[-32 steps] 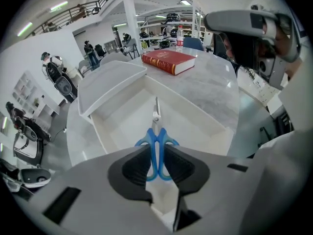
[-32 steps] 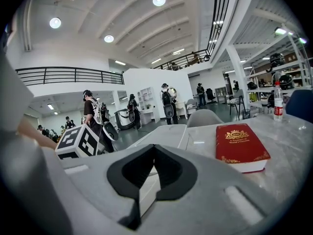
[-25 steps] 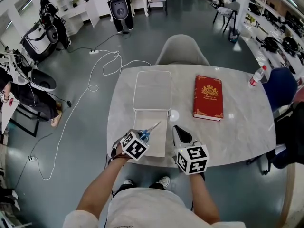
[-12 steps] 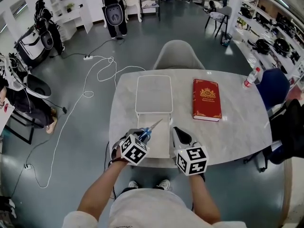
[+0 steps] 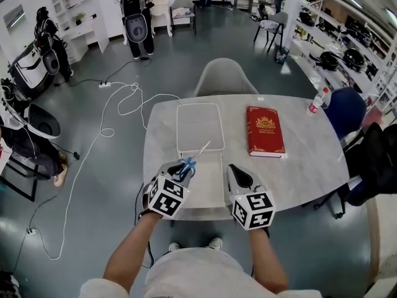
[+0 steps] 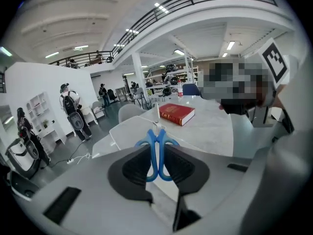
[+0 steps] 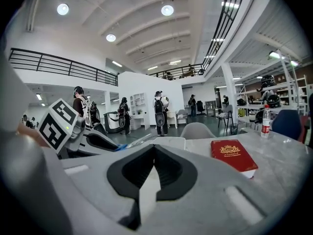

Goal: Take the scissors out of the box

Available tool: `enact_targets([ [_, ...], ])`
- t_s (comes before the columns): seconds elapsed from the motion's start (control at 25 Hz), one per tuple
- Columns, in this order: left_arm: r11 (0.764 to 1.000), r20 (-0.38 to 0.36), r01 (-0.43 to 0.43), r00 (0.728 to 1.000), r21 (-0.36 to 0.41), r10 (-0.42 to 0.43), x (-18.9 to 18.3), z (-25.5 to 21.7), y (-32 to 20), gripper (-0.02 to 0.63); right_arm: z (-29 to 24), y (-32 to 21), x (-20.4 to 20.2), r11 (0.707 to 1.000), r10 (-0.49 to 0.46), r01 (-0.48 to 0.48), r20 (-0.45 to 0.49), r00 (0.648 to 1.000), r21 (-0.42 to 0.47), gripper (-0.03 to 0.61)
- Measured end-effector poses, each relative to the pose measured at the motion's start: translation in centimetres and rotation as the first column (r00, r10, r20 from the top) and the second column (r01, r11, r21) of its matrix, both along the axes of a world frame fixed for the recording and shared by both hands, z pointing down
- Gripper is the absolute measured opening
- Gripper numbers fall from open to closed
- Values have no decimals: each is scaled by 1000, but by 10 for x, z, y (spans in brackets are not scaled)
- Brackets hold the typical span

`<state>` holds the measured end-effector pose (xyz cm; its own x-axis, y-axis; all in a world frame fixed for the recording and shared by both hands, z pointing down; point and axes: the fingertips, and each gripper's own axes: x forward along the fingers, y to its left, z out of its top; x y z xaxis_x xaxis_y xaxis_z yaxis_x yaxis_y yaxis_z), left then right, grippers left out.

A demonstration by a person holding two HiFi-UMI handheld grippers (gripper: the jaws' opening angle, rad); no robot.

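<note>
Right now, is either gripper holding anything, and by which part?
The left gripper holds the scissors by their blue handle loops, blades pointing away. The right gripper is shut on nothing.

Pale short-sleeved shirt (image 5: 193, 273), white shoes (image 5: 214, 243); grey, black-padded left claw (image 5: 183, 169) and right claw (image 5: 234, 171), each with a black-marked white cube (image 5: 165, 197).

— Bright in here, isn't it? Even white light from the round lamps (image 7: 167, 10) in the ceiling, hardly a shadow on the table (image 5: 310, 166).
— Yes, only a soft sheen on the floor (image 5: 93, 185). Both gripper views bow hard at the edges, with black corners and the railing (image 7: 58, 62) curved, and close-up parts look soft.
</note>
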<state>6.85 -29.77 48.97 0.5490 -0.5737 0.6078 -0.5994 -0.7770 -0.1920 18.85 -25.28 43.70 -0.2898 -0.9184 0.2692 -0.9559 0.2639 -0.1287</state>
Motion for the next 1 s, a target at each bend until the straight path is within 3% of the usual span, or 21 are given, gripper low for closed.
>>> enact_targets([
  [0.4, 990, -235, 83, 970, 113, -54, -30, -63, -5, 81, -22, 10, -12, 998, 40, -39, -18, 999, 57, 5],
  [1.0, 955, -467, 250, 871, 157, -151, -86, -101, 0, 81, -38, 21, -19, 994, 57, -53, -49, 997, 92, 5],
])
